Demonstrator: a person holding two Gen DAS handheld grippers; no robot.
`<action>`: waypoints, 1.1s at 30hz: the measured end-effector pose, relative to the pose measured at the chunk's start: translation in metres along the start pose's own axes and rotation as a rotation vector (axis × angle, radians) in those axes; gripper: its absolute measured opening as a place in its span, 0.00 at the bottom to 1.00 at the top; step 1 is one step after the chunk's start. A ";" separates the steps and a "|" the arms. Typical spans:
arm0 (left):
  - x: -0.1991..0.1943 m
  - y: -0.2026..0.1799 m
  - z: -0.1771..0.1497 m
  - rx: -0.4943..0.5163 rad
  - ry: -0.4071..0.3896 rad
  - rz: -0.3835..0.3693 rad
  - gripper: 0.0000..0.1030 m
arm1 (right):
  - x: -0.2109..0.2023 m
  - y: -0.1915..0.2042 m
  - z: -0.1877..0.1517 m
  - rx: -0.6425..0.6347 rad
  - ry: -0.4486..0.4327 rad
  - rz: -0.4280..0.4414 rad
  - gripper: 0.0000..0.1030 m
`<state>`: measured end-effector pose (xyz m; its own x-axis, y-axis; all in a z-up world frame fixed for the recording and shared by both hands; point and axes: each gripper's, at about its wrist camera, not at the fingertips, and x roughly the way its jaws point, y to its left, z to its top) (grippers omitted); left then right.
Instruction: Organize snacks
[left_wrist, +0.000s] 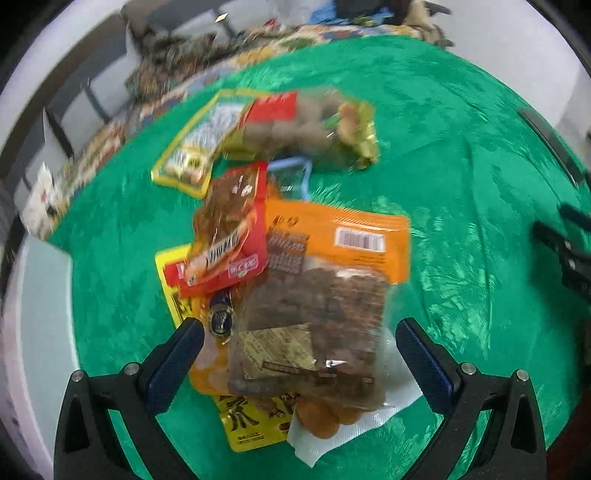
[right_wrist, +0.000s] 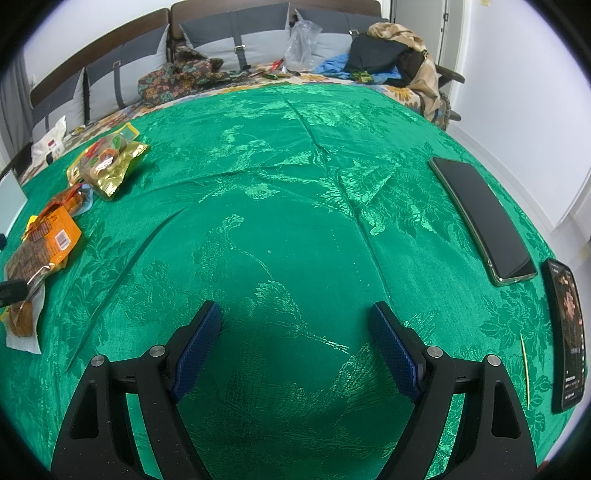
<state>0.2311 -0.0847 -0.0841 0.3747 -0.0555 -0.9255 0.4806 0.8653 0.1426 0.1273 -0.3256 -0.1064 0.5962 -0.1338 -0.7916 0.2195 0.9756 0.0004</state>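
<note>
Above the snack pile (left_wrist: 295, 280), left gripper (left_wrist: 299, 354) spread, nothing pinched; right gripper (right_wrist: 295, 347) beside it, spread, empty.

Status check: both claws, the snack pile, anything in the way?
Left claw open over the snack pile, gripping nothing. Right claw open above bare green cloth. Two phones lie to its right, clear of the snacks.

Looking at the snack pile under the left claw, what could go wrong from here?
1. The open left claw straddles the clear-windowed orange packet, which overlaps a red packet and a yellow packet; closing might catch several together.
2. Dragging packets may wrinkle the shiny green tablecloth.
3. Two black phones near the table's right edge could be knocked if snacks are placed there.
</note>
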 end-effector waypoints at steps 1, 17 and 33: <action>-0.001 0.007 -0.003 -0.044 -0.002 -0.035 0.84 | 0.000 0.000 0.000 0.000 0.000 0.000 0.83; -0.013 -0.021 -0.012 0.103 0.010 -0.014 0.90 | 0.000 0.000 0.000 0.001 0.000 0.000 0.83; -0.069 0.002 -0.046 -0.069 -0.161 -0.026 0.00 | 0.000 -0.001 0.000 0.001 0.000 0.001 0.83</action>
<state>0.1697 -0.0561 -0.0359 0.4874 -0.1531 -0.8596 0.4387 0.8942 0.0895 0.1271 -0.3265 -0.1061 0.5967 -0.1334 -0.7913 0.2200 0.9755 0.0015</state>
